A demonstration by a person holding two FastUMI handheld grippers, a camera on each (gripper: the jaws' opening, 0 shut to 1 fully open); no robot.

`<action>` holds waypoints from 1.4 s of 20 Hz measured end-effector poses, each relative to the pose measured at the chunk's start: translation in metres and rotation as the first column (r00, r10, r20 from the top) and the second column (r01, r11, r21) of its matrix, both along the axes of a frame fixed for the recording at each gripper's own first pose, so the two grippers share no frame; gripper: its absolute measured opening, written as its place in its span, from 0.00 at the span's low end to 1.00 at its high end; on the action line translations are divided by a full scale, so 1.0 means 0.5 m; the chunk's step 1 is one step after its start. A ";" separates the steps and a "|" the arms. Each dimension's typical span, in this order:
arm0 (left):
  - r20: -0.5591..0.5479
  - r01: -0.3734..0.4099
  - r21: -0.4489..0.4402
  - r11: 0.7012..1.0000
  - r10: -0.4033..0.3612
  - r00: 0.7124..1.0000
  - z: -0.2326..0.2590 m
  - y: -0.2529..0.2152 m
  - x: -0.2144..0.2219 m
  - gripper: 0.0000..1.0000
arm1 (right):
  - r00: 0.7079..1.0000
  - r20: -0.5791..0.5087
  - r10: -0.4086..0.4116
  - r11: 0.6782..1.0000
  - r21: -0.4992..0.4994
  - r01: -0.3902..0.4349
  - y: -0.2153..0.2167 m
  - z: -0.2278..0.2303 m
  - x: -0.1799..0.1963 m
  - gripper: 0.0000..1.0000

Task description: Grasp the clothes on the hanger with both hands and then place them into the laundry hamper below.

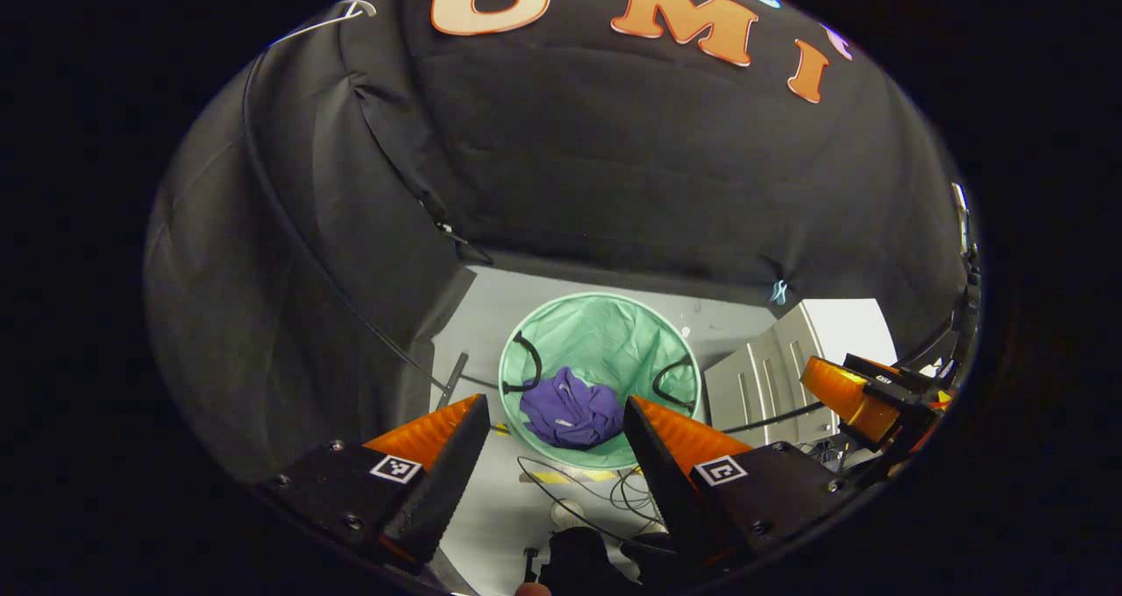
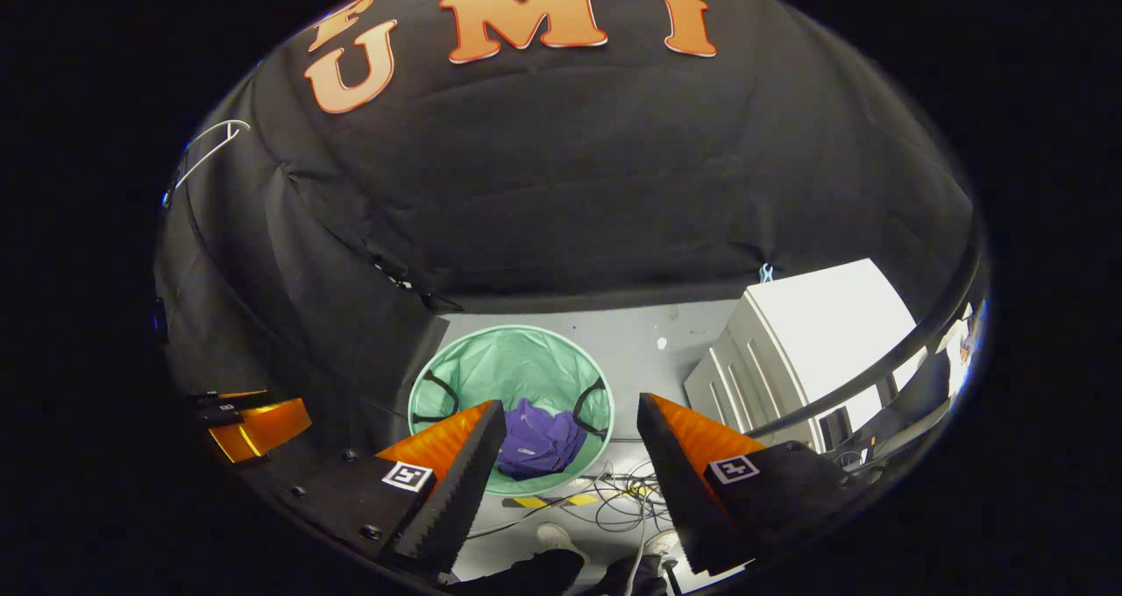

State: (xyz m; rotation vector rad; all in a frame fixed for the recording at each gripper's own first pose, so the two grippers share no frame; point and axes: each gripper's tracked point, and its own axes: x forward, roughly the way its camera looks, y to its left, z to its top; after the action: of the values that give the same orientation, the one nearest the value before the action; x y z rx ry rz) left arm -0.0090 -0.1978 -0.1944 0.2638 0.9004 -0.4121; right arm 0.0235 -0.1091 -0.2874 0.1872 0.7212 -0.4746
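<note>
Looking down along my left gripper [image 1: 554,438], I see its two fingers spread wide with nothing between them. Below them a round mint-green laundry hamper [image 1: 605,333] stands on the grey floor [image 1: 491,500], close to the foot of the booth's black cloth wall. A purple garment [image 1: 570,414] lies crumpled inside the hamper, toward the near part of its rim, between the hamper's two black handles [image 1: 524,364]. At the right edge of the left gripper view my right gripper [image 1: 855,394] shows, off to the side of the hamper and above a white cabinet [image 1: 789,377] that stands right of the hamper.

My right gripper [image 2: 570,443] is likewise held wide apart and empty. In the right gripper view the same hamper [image 2: 500,364] sits between and beyond its fingers, the purple garment [image 2: 536,443] heaped in its bottom, partly hidden behind the left finger. Loose black cables [image 2: 614,500] and a strip of yellow-and-black tape [image 2: 548,500] lie on the floor just by the hamper's near rim. My shoes [image 2: 554,536] show at the bottom of the view. An empty white hanger [image 2: 206,151] hangs high at the upper left, against the cloth wall.
</note>
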 end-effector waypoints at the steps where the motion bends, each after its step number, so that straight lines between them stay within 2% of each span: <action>1: 0.015 -0.003 -0.018 1.000 0.003 1.000 0.021 -0.004 0.000 0.98 | 1.000 0.019 -0.003 1.000 -0.009 0.003 -0.002 0.028 -0.007 0.99; 8: 0.155 0.017 -0.147 0.989 0.006 0.988 0.181 -0.019 -0.008 0.98 | 0.982 0.187 0.018 0.998 -0.059 -0.007 0.020 0.215 -0.008 0.99; 13: 0.279 0.054 -0.199 0.978 0.004 0.960 0.311 -0.024 -0.019 0.98 | 0.961 0.275 0.029 0.994 -0.106 0.000 0.023 0.333 -0.027 0.98; 17: 0.391 0.091 -0.233 0.968 0.008 0.920 0.415 -0.024 -0.029 0.97 | 0.939 0.340 0.052 0.986 -0.167 0.006 0.027 0.419 -0.028 0.96; 18: 0.412 0.095 -0.246 0.965 0.015 0.911 0.441 -0.022 -0.037 0.97 | 0.933 0.355 0.056 0.984 -0.175 0.007 0.029 0.439 -0.027 1.00; 21: 0.475 0.111 -0.295 0.949 0.045 0.879 0.515 -0.007 -0.047 0.97 | 0.909 0.409 0.075 0.976 -0.216 0.016 0.032 0.510 -0.034 0.98; 23: 0.525 0.121 -0.307 0.944 0.062 0.849 0.569 -0.006 -0.047 0.96 | 0.900 0.424 0.102 0.958 -0.285 0.026 0.025 0.553 -0.050 0.98; 24: 0.545 0.126 -0.311 0.942 0.068 0.836 0.584 -0.011 -0.043 0.96 | 0.893 0.434 0.122 0.945 -0.327 0.030 0.026 0.579 -0.056 0.94; 25: 0.558 0.132 -0.317 0.939 0.072 0.827 0.595 -0.014 -0.046 0.96 | 0.883 0.447 0.144 0.932 -0.361 0.030 0.030 0.604 -0.057 0.89; 28: 0.582 0.142 -0.353 0.925 0.098 0.808 0.632 -0.007 -0.051 0.95 | 0.855 0.482 0.188 0.910 -0.413 0.033 0.052 0.662 -0.066 0.89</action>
State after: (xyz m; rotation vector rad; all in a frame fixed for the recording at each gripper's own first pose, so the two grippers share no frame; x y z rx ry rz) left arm -0.0345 -0.2014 0.1216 0.0304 0.1845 -0.4811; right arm -0.0092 -0.0829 0.0434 -0.1131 0.0891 -0.4586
